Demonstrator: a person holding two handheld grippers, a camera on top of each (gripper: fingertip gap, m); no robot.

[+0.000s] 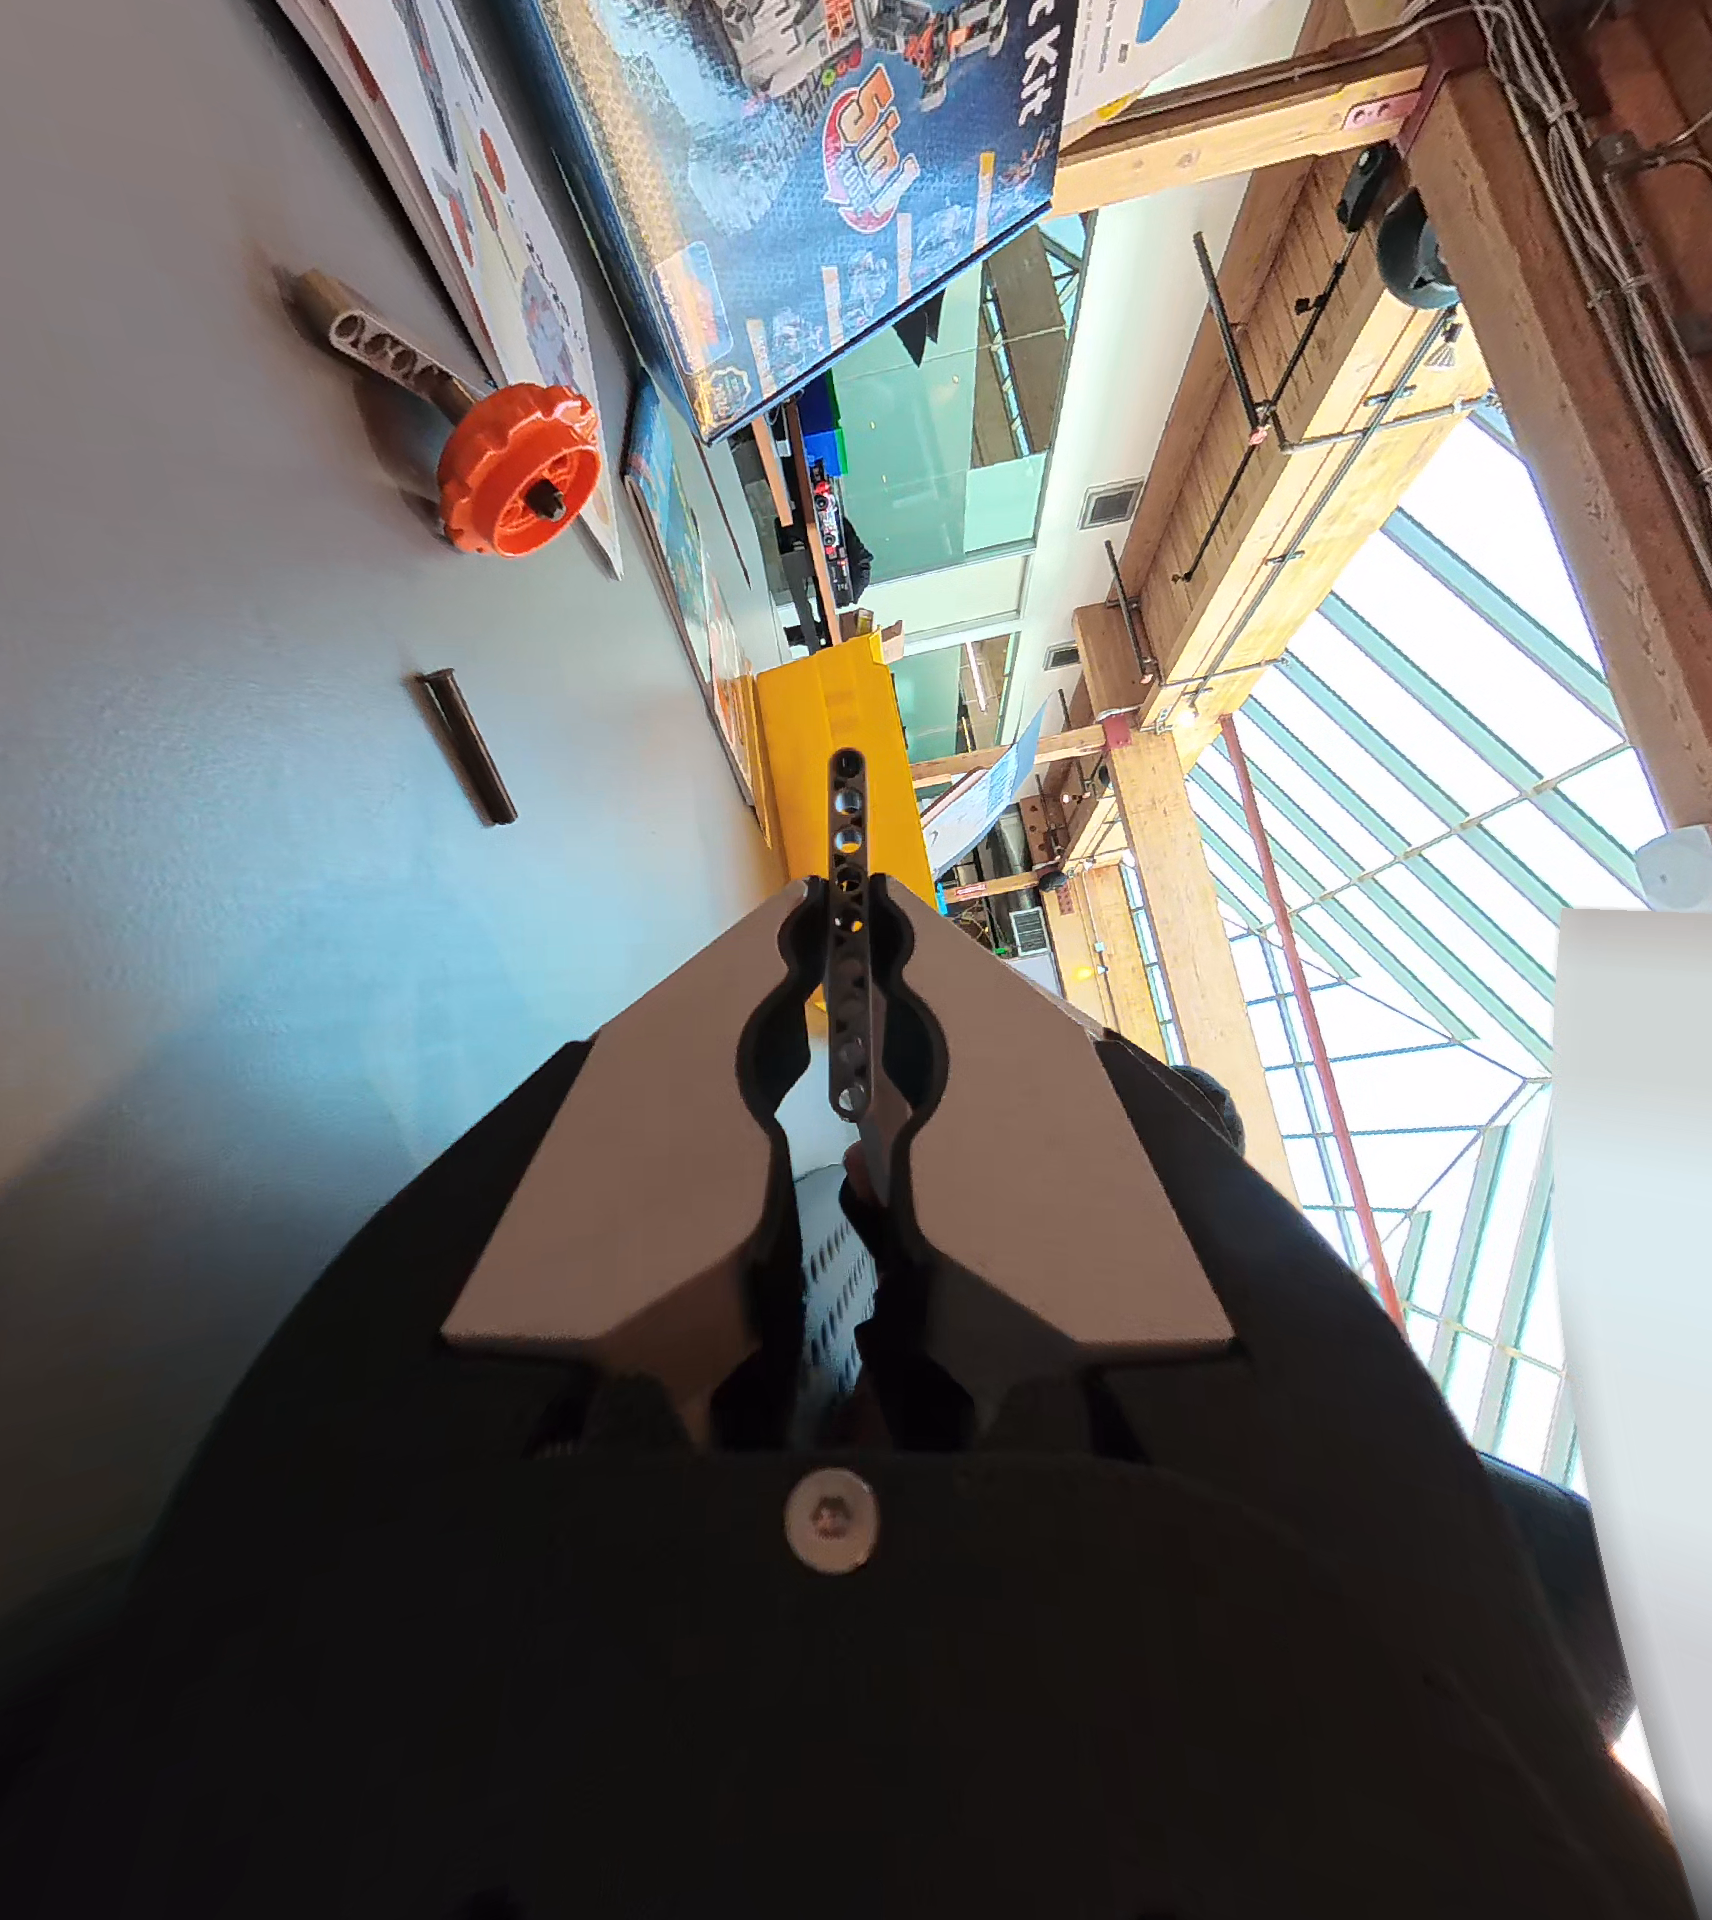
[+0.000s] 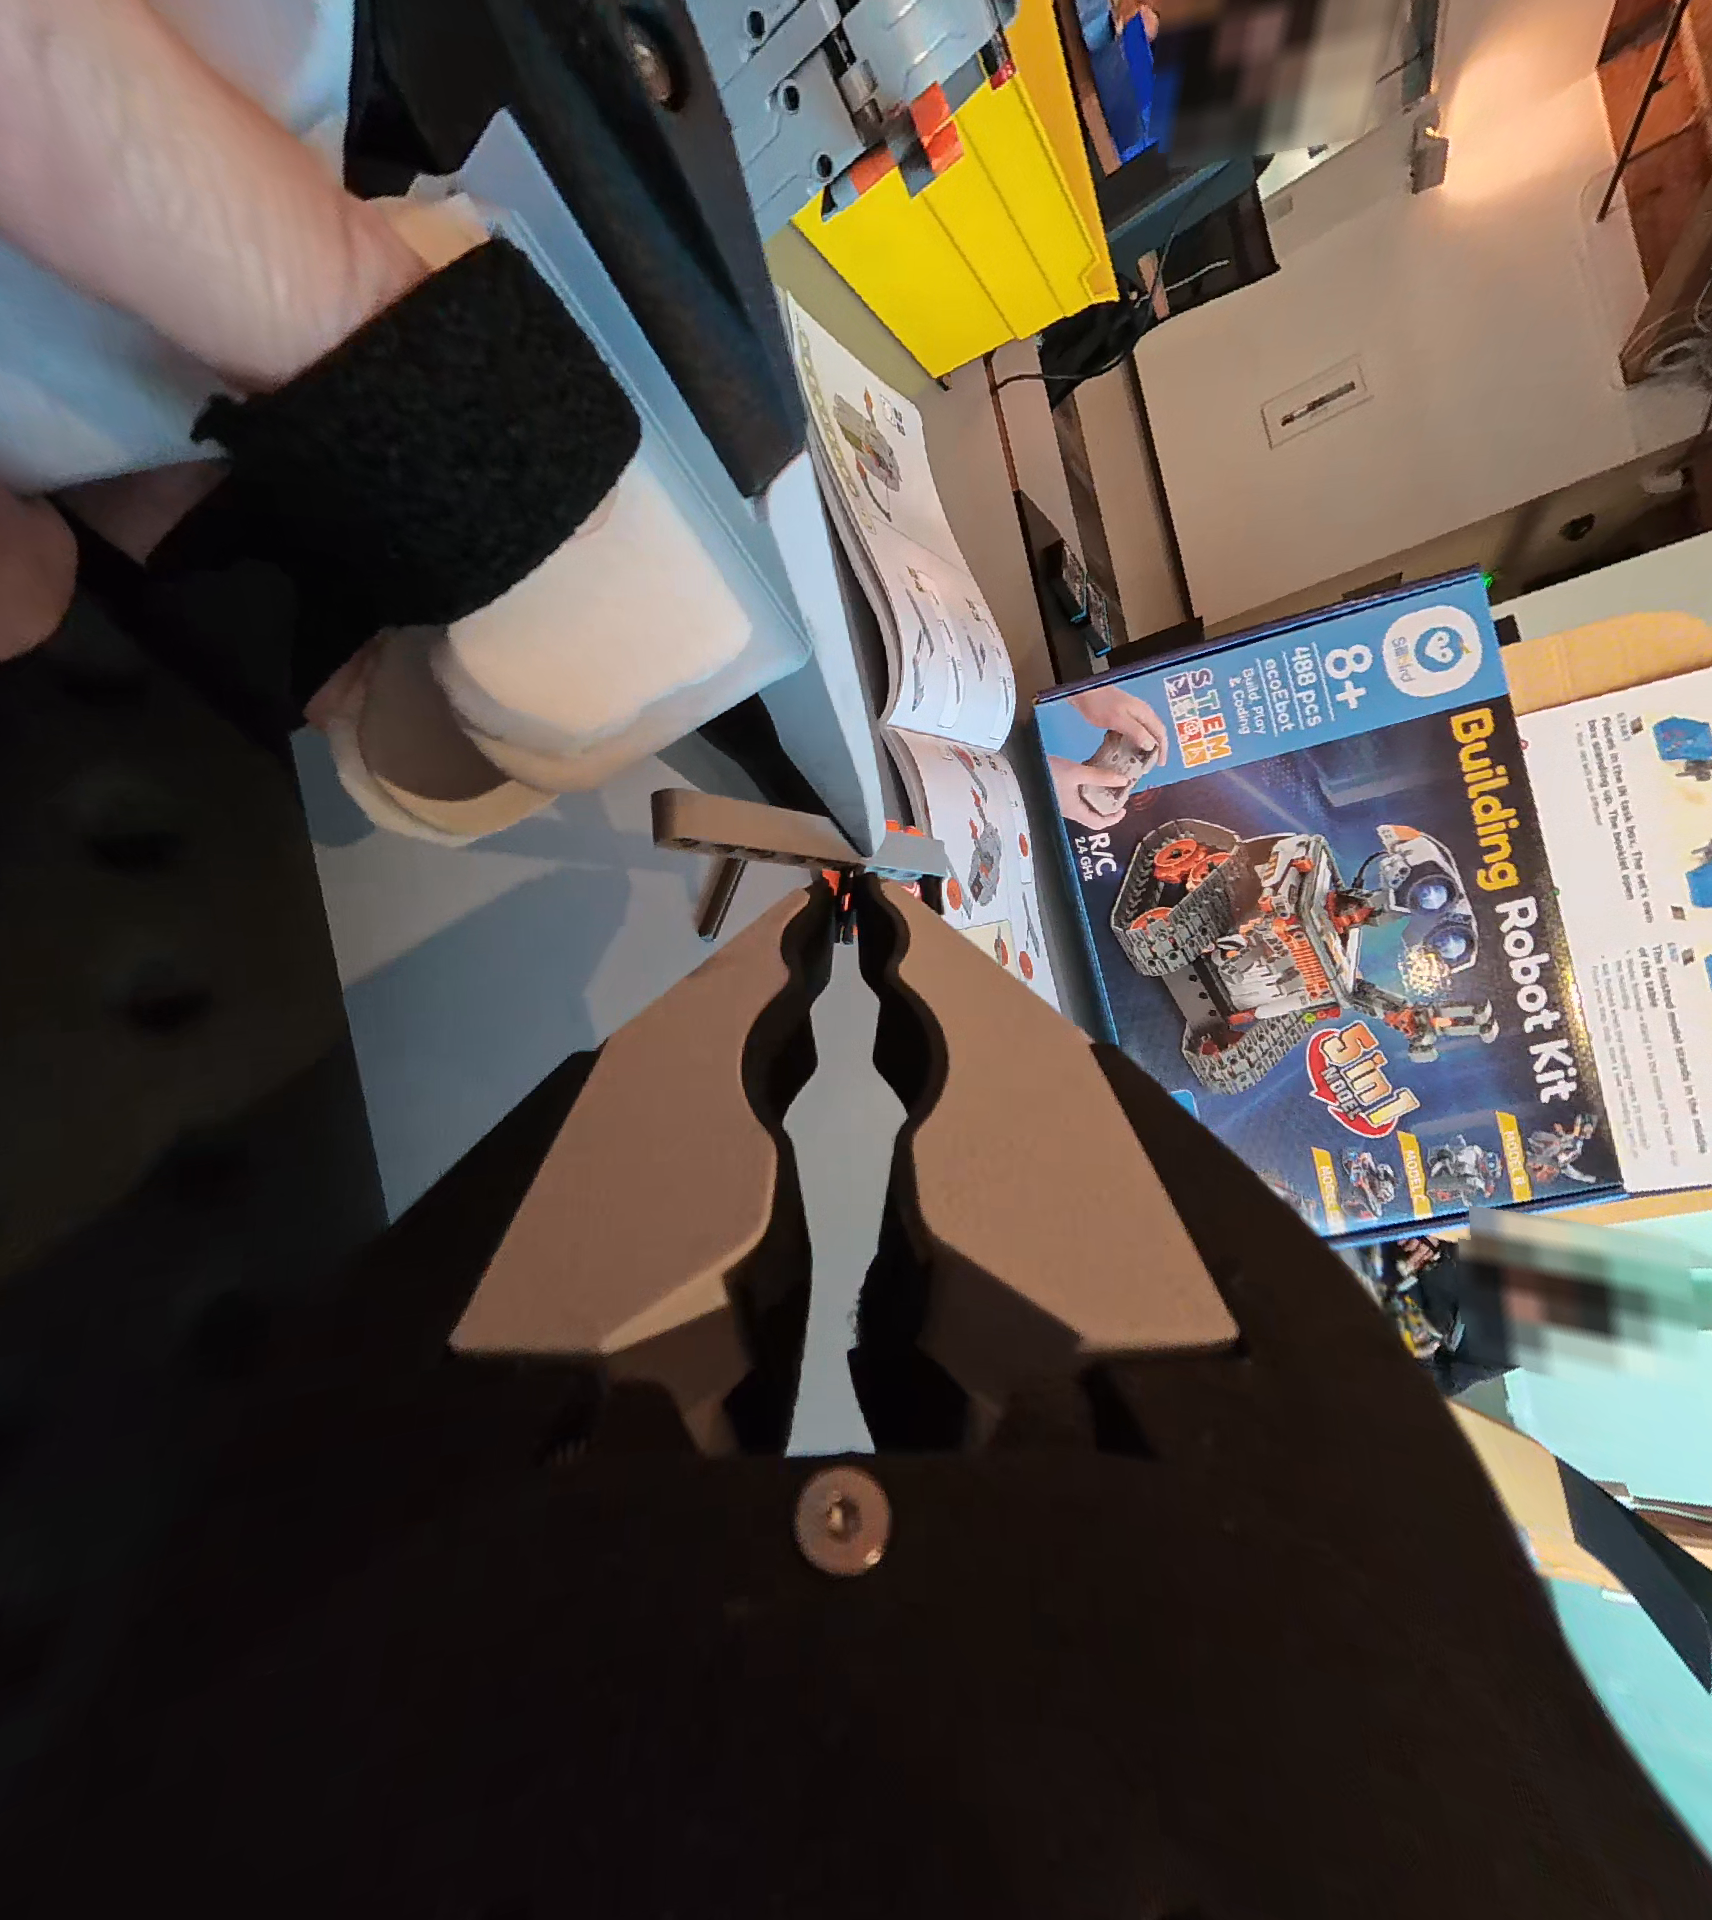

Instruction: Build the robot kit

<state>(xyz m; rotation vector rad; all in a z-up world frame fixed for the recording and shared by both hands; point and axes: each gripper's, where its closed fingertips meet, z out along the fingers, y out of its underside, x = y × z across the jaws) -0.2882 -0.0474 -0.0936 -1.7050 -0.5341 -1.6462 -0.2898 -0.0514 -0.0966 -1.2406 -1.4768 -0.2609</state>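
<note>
Pale grey tabletop [image 1: 208, 935]: one orange ridged wheel [image 1: 516, 470], one dark pin [image 1: 465, 746]. Left gripper [image 1: 847, 894] pinches one black holed beam [image 1: 848, 914]; right gripper [image 2: 844, 909] clamps a small orange-black piece [image 2: 841, 902].

Looks like a makerspace or workshop kind of spot. Heavy timber beams [image 1: 1236, 135] with bundled cables [image 1: 1600, 208] are running overhead beside a big glazed skylight [image 1: 1403, 935]. A white table [image 1: 156, 831] is carrying a robot building kit box [image 2: 1351, 935], an open instruction booklet [image 2: 945, 665] and loose plastic parts, with a yellow storage bin [image 2: 966, 239] sitting at the far end.
</note>
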